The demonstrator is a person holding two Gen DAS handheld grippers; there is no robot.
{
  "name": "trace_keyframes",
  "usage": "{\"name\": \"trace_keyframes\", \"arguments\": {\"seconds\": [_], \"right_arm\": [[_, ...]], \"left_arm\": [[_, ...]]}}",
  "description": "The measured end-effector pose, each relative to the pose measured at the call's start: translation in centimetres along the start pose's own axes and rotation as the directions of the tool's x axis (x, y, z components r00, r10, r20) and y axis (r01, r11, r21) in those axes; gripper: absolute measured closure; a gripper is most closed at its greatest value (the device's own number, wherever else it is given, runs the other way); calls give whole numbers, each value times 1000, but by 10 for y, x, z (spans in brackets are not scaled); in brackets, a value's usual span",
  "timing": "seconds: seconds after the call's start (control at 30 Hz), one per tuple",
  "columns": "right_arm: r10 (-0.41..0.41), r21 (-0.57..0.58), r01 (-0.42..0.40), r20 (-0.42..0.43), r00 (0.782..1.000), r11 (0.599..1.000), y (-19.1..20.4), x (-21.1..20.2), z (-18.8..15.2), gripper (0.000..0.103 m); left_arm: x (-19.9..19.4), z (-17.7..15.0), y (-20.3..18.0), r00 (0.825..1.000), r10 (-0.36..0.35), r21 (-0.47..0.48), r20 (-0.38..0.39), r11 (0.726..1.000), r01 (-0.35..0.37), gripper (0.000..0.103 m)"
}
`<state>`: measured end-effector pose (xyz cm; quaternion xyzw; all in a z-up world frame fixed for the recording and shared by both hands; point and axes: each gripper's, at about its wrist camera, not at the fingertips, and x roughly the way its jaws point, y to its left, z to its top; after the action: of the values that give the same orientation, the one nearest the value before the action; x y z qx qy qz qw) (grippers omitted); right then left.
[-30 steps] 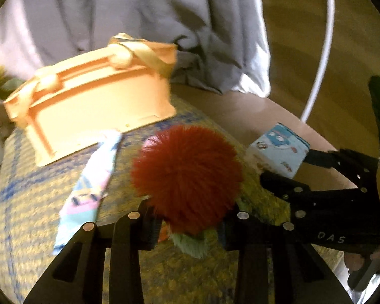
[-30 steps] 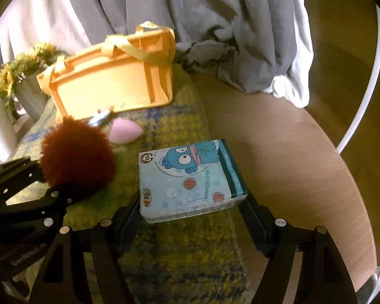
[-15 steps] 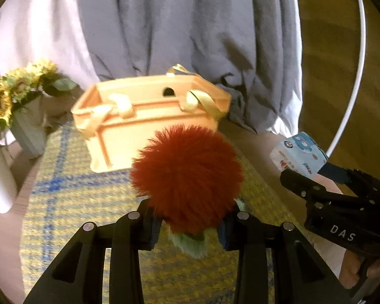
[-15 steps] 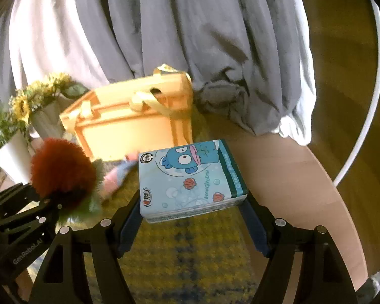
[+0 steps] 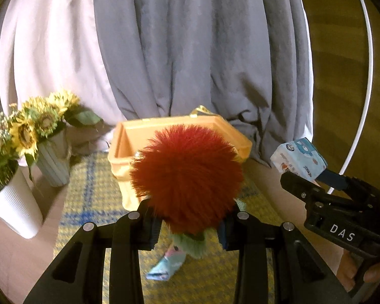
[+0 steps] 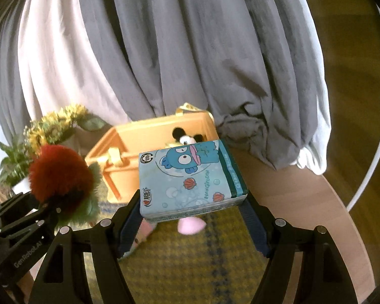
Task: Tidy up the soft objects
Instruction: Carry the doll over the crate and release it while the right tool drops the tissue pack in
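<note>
left gripper [image 5: 187, 225] clamped on red pompom toy [image 5: 187, 179] | right gripper [image 6: 192, 217] squeezing tissue pack [image 6: 190, 179] | both up near orange basket [image 6: 129, 139] at mat's far edge | risk: fluffy pompom slips, misses basket

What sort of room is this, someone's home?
Probably a lived-in home corner, perhaps staged: a round wooden table with a yellow checked mat, grey and white curtains behind, sunflowers in a vase, and an orange basket holding a plush toy.
</note>
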<state>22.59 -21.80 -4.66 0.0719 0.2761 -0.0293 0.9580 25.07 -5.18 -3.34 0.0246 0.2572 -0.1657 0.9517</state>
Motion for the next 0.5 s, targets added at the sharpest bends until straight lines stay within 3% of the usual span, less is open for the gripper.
{"name": "trace_keyframes", "arguments": {"seconds": [0.5], "right_arm": [[45, 3, -45, 106, 993, 999, 17, 10, 47, 29]], "left_arm": [[8, 50, 18, 992, 32, 19, 120, 999, -34, 68]]}}
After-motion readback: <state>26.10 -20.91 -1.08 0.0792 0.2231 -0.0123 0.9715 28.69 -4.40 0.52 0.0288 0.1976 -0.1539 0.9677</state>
